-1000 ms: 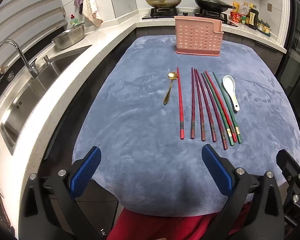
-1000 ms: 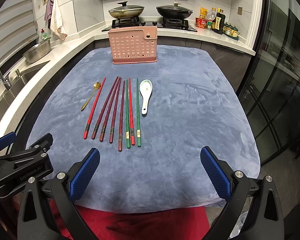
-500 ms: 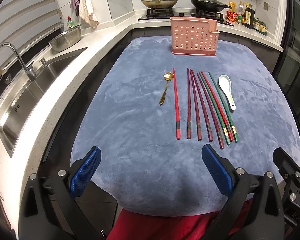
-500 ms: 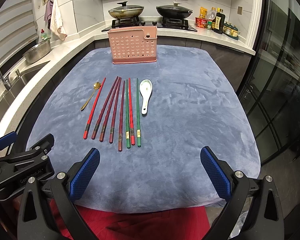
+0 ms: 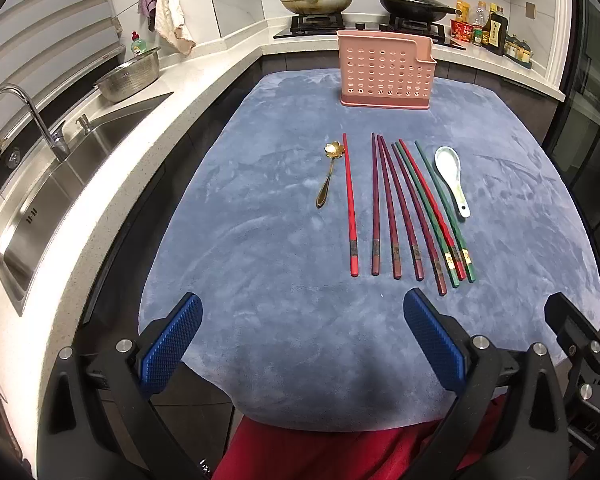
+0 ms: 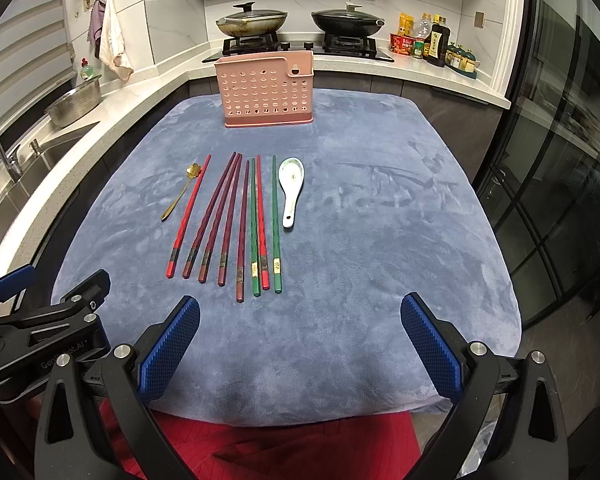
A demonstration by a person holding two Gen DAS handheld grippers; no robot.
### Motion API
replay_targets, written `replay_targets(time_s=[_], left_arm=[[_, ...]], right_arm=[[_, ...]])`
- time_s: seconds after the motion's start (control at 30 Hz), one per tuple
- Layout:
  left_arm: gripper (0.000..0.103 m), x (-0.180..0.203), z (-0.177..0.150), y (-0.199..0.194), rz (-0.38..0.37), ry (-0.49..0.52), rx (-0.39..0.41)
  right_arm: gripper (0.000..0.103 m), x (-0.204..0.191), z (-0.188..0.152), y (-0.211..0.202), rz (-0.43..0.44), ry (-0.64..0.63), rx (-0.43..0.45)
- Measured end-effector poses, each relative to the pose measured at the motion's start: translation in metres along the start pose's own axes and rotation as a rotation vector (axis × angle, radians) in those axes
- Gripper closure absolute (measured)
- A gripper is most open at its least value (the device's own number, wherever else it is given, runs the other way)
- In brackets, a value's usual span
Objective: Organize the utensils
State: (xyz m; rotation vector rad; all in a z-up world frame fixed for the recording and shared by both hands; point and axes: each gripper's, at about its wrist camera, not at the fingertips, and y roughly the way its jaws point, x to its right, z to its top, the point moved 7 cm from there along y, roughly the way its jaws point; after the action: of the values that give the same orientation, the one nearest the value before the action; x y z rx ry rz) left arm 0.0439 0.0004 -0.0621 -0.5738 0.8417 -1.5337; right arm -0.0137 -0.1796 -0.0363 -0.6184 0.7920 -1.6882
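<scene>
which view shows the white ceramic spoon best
The right wrist view: the white ceramic spoon lies nearer the picture's middle, bowl up, and its greenish inner pattern shows. The left wrist view has the spoon further right and at a slant, so the bowl looks plainer, though its whole length is still visible beside the green chopstick.

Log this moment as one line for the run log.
left gripper open, empty | right gripper open, empty | chopsticks, spoons on cloth | pink holder unfilled

Eight chopsticks (image 6: 244,220), two spoons (image 6: 291,188), one holder (image 6: 266,94).
</scene>
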Motion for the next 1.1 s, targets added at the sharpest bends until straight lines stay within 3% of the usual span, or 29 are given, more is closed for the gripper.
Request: replay_targets(time_s=[1.1], left_arm=[[0.007, -0.001, -0.001, 0.005, -0.004, -0.002, -0.011]], right_arm=[[0.007, 0.001, -0.003, 0.013, 0.022, 0.019, -0.024]])
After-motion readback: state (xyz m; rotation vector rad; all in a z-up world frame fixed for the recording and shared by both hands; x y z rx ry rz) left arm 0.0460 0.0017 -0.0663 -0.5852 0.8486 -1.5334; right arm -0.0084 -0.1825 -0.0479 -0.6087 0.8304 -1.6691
